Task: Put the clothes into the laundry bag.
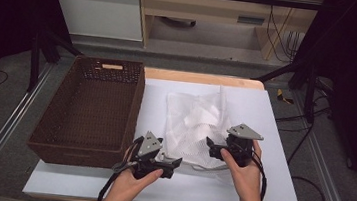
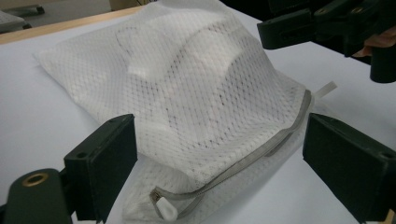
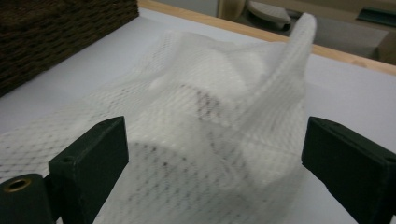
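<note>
A white mesh laundry bag lies on the white table mat, bulging with pale cloth inside. Its grey zipper runs along the near edge and ends in a white pull. My left gripper is at the bag's near left corner, open, its jaws standing wide on either side of the zipper edge. My right gripper is at the bag's near right side, also open. In the right gripper view the mesh bag rises between the spread jaws, and no pad presses on it.
A dark brown woven basket stands left of the mat, its inside bare. The table's wooden edge runs behind the bag. Bare mat lies to the bag's right and along the front.
</note>
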{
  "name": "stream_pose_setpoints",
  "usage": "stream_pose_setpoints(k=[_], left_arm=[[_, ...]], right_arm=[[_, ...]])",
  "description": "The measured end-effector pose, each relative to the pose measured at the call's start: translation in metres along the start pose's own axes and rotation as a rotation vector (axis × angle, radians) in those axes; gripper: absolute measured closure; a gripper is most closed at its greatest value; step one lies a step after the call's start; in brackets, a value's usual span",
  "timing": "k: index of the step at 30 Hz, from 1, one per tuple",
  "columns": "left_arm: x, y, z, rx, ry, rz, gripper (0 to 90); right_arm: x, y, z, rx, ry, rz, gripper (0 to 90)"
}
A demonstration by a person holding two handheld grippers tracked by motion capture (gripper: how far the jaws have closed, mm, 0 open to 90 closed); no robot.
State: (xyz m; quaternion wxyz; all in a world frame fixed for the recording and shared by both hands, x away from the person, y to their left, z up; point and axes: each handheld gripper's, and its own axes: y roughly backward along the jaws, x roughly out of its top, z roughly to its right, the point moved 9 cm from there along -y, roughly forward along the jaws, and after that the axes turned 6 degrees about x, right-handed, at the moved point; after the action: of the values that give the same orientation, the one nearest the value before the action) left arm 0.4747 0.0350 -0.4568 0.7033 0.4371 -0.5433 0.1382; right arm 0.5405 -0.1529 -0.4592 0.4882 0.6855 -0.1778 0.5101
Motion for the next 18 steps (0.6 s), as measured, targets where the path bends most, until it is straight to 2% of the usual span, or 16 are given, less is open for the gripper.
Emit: stream_pose_setpoints(k=[1, 5, 6, 9, 10, 14, 15, 18], left_arm=[[0.002, 0.003, -0.002, 0.004, -0.001, 0.003, 9.9], [0.011, 0.014, -0.011, 0.024, -0.002, 0.016, 9.4], [0.015, 0.020, -0.018, 0.035, 0.007, 0.026, 9.1], [0.020, 0.030, -0.032, 0.062, 0.034, 0.037, 9.2], [0.020, 0.030, -0.032, 0.062, 0.034, 0.037, 9.3], [0.029, 0.048, -0.053, 0.100, 0.059, 0.052, 9.3], [0.029, 0.048, -0.053, 0.100, 0.059, 0.052, 9.3], [0.033, 0.058, -0.067, 0.127, 0.067, 0.061, 9.3]], right_arm=[[-0.001, 0.003, 0.006, -0.019, -0.009, 0.010, 7.8], [-0.005, 0.007, 0.017, -0.033, -0.035, 0.023, 7.8], [-0.008, 0.010, 0.024, -0.042, -0.048, 0.023, 7.8], [-0.012, 0.013, 0.034, -0.056, -0.062, 0.024, 7.4], [-0.012, 0.013, 0.034, -0.056, -0.062, 0.024, 7.4], [-0.013, 0.019, 0.048, -0.074, -0.075, 0.044, 6.4], [-0.014, 0.020, 0.050, -0.076, -0.083, 0.047, 6.3], [-0.015, 0.023, 0.055, -0.081, -0.089, 0.053, 6.0]])
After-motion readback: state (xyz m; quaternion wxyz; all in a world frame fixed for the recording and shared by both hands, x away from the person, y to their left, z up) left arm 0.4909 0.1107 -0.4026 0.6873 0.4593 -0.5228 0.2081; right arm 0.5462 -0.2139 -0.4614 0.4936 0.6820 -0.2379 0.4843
